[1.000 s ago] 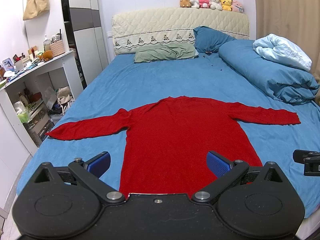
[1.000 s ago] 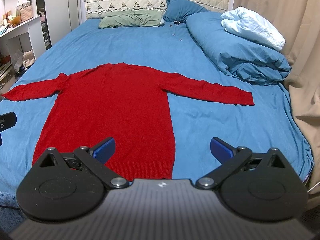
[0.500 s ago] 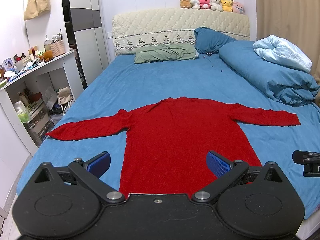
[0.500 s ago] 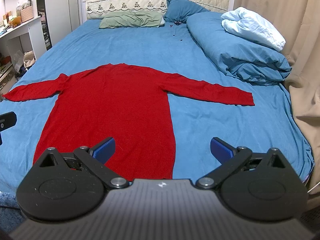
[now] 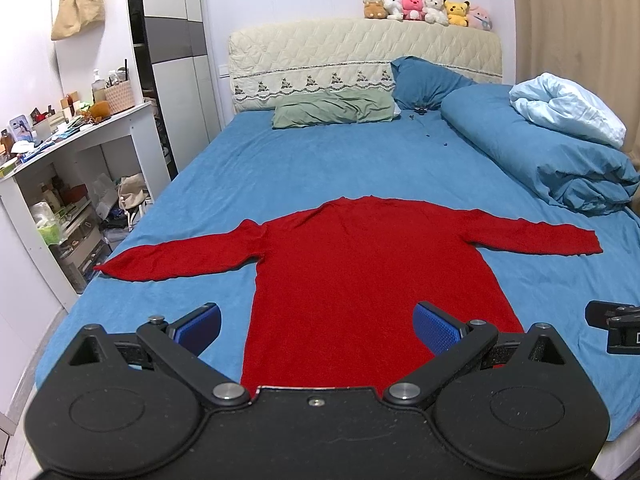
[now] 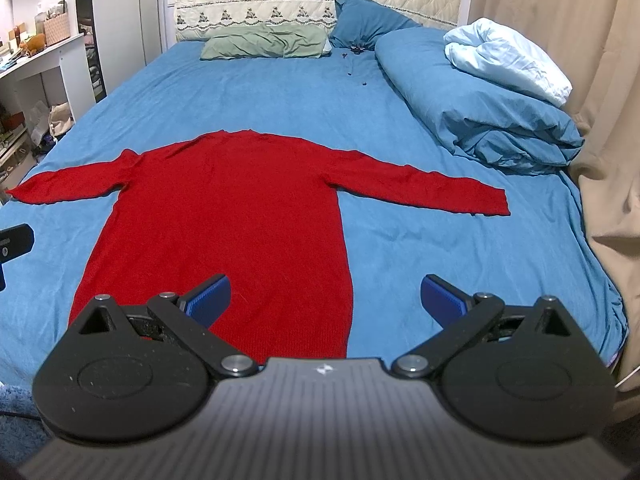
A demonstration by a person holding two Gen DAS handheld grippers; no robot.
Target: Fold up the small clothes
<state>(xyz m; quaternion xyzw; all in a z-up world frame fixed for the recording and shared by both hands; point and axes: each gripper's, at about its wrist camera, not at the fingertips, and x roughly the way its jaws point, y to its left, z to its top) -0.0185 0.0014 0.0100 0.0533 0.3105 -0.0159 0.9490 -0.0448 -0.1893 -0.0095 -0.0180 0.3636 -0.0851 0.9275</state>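
A red long-sleeved sweater (image 5: 360,272) lies flat on the blue bed sheet (image 5: 320,160), hem toward me, both sleeves spread out sideways. It also shows in the right wrist view (image 6: 236,220). My left gripper (image 5: 318,326) is open and empty, held above the hem's left part. My right gripper (image 6: 324,300) is open and empty, held above the hem's right corner. Each gripper shows at the edge of the other's view. Neither touches the sweater.
A rolled blue duvet (image 5: 540,160) with a pale blue blanket (image 5: 568,108) lies along the bed's right side. Green (image 5: 332,108) and blue pillows lie at the headboard. A white desk (image 5: 80,140) stands left of the bed, a curtain (image 6: 600,80) on the right.
Both grippers are nearly still. The left wrist view has shifted very slightly; the sweater has not moved.
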